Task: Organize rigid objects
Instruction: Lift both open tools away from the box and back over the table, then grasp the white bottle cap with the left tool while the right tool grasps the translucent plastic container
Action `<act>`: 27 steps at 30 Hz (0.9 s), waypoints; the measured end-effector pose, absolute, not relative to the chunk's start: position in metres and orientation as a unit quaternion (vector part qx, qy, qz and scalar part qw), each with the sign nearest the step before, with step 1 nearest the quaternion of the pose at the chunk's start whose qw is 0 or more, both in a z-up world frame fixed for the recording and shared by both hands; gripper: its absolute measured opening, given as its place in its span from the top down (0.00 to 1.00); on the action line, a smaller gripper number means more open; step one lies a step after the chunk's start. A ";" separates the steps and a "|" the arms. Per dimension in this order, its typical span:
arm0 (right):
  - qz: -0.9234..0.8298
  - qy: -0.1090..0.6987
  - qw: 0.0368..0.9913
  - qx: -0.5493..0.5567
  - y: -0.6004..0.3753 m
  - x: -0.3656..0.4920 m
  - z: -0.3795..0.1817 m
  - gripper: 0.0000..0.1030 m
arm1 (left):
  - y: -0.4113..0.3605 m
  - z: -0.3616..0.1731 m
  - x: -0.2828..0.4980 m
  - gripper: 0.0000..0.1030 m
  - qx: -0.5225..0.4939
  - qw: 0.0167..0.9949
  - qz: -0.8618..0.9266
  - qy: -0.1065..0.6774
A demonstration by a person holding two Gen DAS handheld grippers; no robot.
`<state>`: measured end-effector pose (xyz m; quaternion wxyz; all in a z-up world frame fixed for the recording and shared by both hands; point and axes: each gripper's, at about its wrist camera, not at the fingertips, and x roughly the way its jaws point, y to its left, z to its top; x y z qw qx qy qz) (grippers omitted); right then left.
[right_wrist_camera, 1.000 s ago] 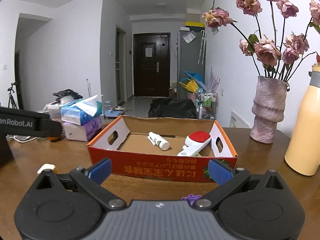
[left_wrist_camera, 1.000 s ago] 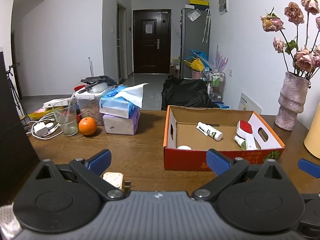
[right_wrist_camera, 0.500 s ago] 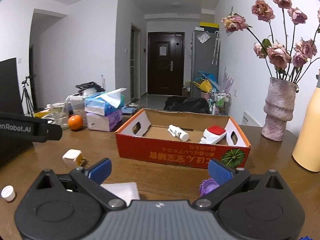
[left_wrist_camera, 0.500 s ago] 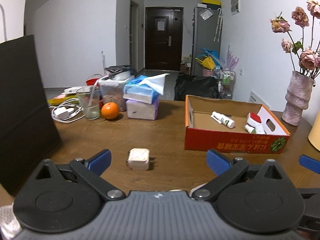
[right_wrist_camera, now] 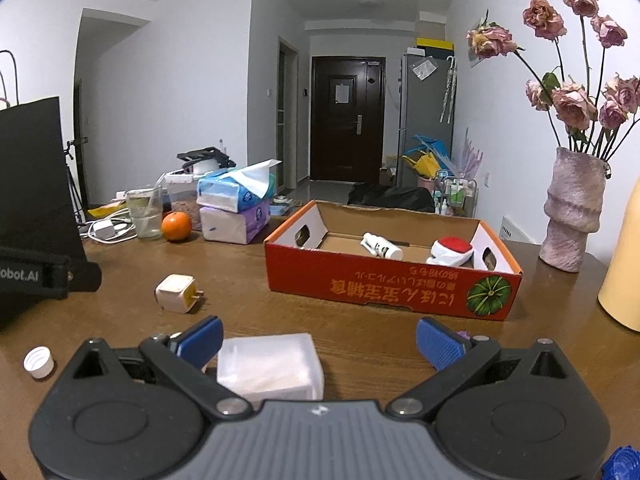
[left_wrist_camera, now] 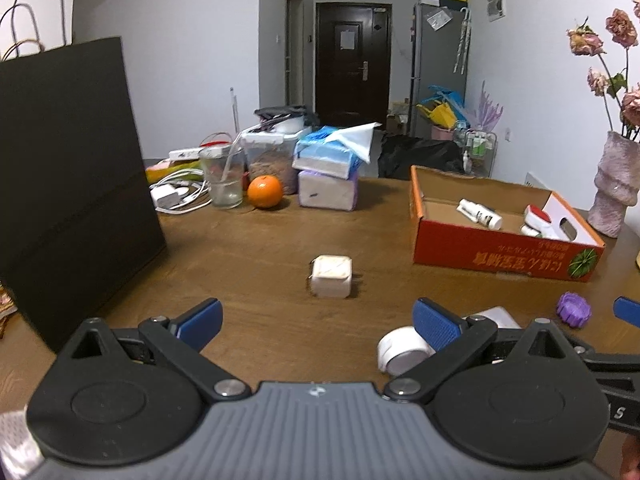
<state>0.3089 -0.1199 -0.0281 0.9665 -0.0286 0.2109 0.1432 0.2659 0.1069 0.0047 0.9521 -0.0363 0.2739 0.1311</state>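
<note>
Task thing, place: the red cardboard box is seen right of centre in the right wrist view, standing on the table.
Done so far: two items are judged stowed, a white spray bottle and a red-and-white brush, both lying inside the box.
Left to do: four loose items are counted outside it; the task is judged less than half done.
Count, plug: one white charger plug, at centre of the left wrist view, well apart from the box.
Count, clear case: one translucent case, low in the right wrist view, just beside the left blue pad.
Count, cap: one white bottle cap, at lower left.
Count, purple piece: one small purple ridged thing, at lower right of the left wrist view.
Left tongs: held wide apart, nothing gripped.
Right tongs: held wide apart, nothing gripped.
</note>
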 end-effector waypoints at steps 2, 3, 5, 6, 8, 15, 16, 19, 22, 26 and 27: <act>0.146 0.214 0.965 -0.030 -0.118 0.308 -0.031 0.00 | 0.112 0.000 0.263 0.00 -0.038 0.950 0.137 0.279; 0.148 0.215 0.965 -0.031 -0.116 0.307 -0.033 0.00 | 0.115 -0.002 0.262 0.00 -0.039 0.949 0.140 0.281; 0.151 0.218 0.964 -0.033 -0.115 0.307 -0.036 0.00 | 0.119 -0.007 0.259 0.00 -0.041 0.946 0.146 0.287; 0.152 0.220 0.963 -0.034 -0.114 0.307 -0.037 0.00 | 0.121 -0.009 0.258 0.00 -0.041 0.945 0.148 0.289; 0.153 0.223 0.962 -0.036 -0.112 0.306 -0.040 0.00 | 0.126 -0.013 0.256 0.00 -0.042 0.943 0.152 0.293; 0.157 0.230 0.959 -0.039 -0.109 0.308 -0.048 0.00 | 0.139 -0.030 0.254 0.00 -0.045 0.935 0.163 0.312; 0.158 0.232 0.959 -0.040 -0.108 0.308 -0.049 0.00 | 0.141 -0.033 0.253 0.00 -0.046 0.934 0.165 0.315; 0.159 0.235 0.958 -0.044 -0.107 0.310 -0.053 0.00 | 0.146 -0.041 0.253 0.00 -0.047 0.929 0.171 0.324; 0.159 0.240 0.957 -0.046 -0.106 0.313 -0.055 0.00 | 0.153 -0.048 0.254 0.00 -0.050 0.925 0.178 0.332; 0.159 0.241 0.956 -0.053 -0.105 0.314 -0.058 0.00 | 0.163 -0.057 0.253 0.00 -0.053 0.920 0.191 0.339; 0.160 0.241 0.956 -0.055 -0.104 0.315 -0.058 0.00 | 0.166 -0.059 0.253 0.00 -0.055 0.918 0.194 0.341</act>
